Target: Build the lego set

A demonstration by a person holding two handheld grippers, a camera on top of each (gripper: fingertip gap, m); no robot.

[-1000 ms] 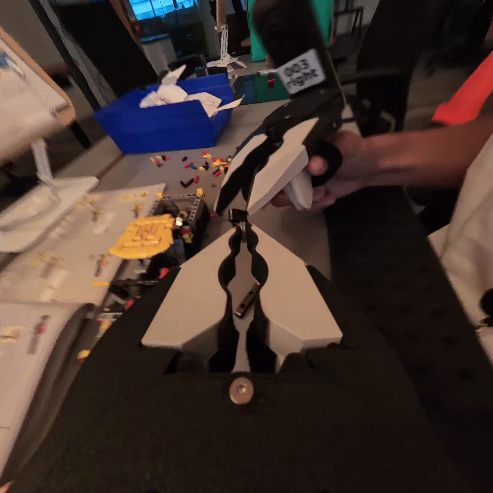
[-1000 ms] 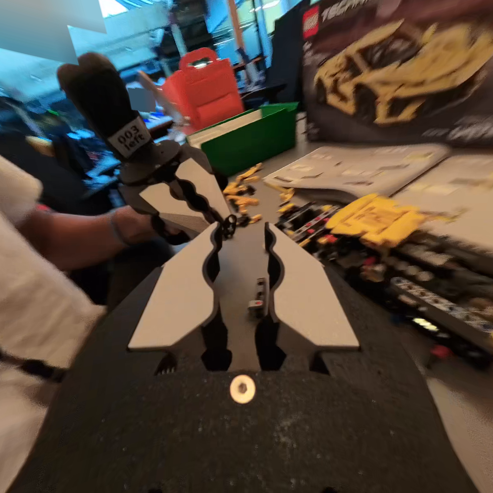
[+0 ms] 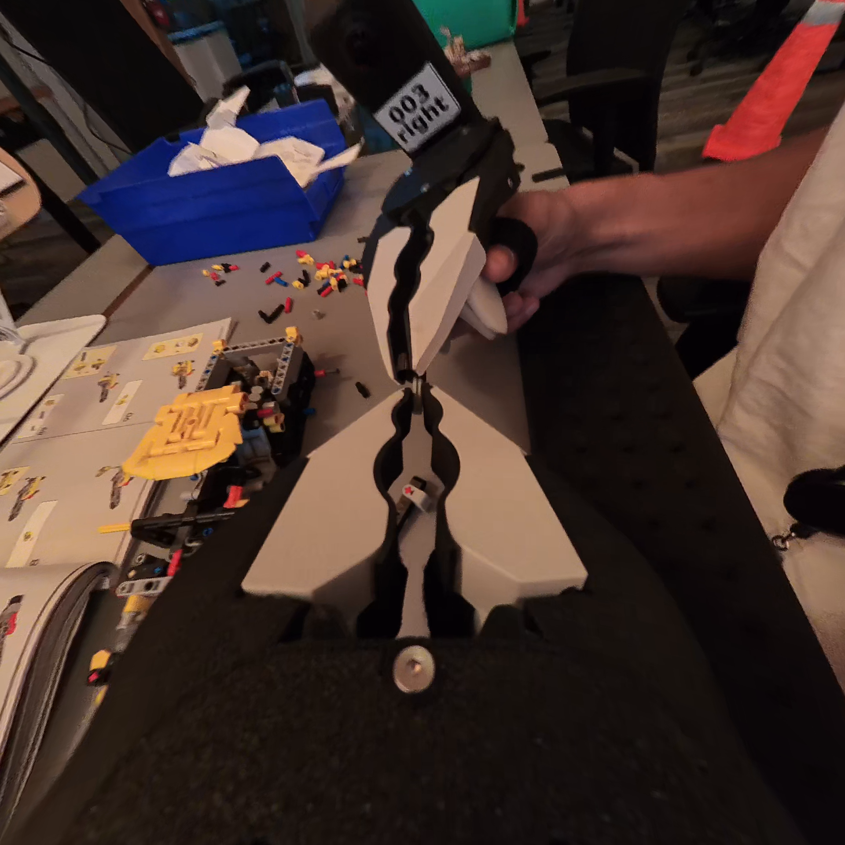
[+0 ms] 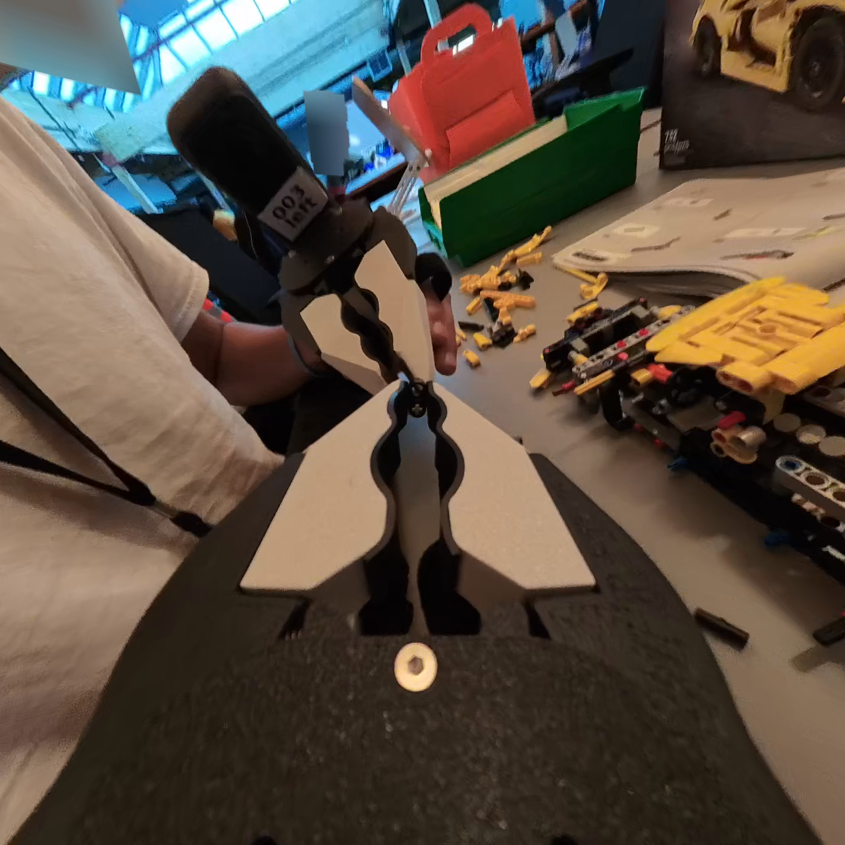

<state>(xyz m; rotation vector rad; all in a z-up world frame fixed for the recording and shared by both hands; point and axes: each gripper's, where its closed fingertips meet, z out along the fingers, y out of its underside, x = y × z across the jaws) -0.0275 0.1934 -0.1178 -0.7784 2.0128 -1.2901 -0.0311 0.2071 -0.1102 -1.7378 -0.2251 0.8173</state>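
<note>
My left gripper is shut on a small black Lego connector, held in the air above the table. My right gripper meets it tip to tip and is shut on the same connector. The right gripper comes down from above in the left wrist view. The left gripper comes in from the upper left in the right wrist view. The partly built yellow and black car lies on the table to the left, and shows in the right wrist view at the right.
A small grey piece with a red cross lies on the table under the left fingers. Open instruction booklet beside the car. Blue bin, green bin, set box, loose pieces. Less than 4 cm separates the two grippers' tips.
My right gripper was open a second ago; it has closed on the black connector that the left gripper holds. Both grippers have moved closer together.
</note>
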